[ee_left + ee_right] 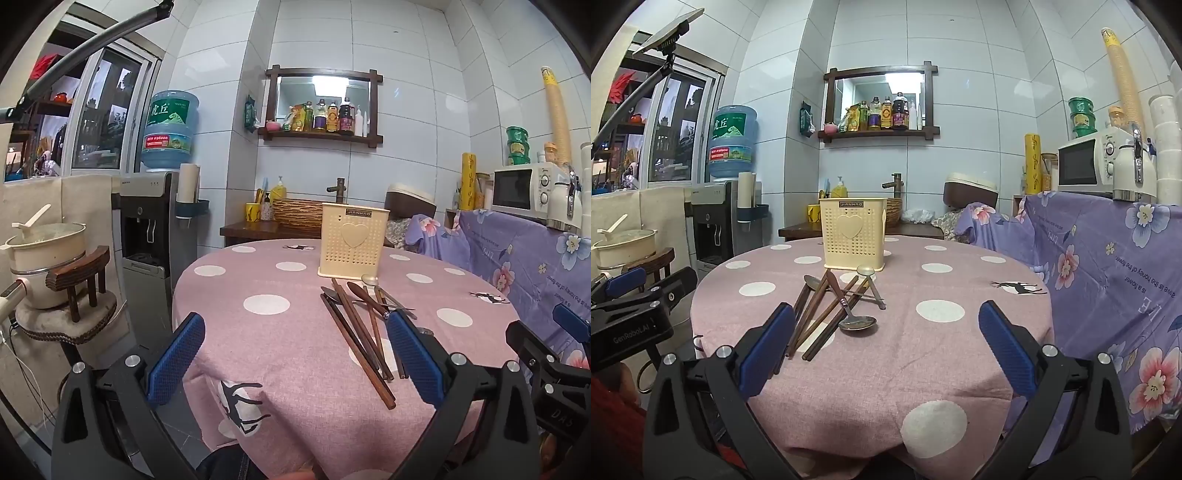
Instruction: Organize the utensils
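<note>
Both claws hover at the near edge of the round counter point(960, 369) under its pink polka-dot cloth, and nothing is picked up yet. The left claw point(295, 354) stands wide and empty; the right claw point(886, 354) is likewise wide with nothing between its blue ribbed pads point(1004, 354).

The utensils lie in a crossed heap mid-counter, just in front of the upright cream plastic perforated holder with a heart emblem point(854, 236): dark wooden chopsticks point(820, 325) and shiny steel spoons point(857, 322).

I judge the step goes best by taking one piece at a time from the top of the heap, pinching across a slim handle rather than a bowl. The steel looks slick, so it may slip; the cloth is soft and could snag or drag.
</note>
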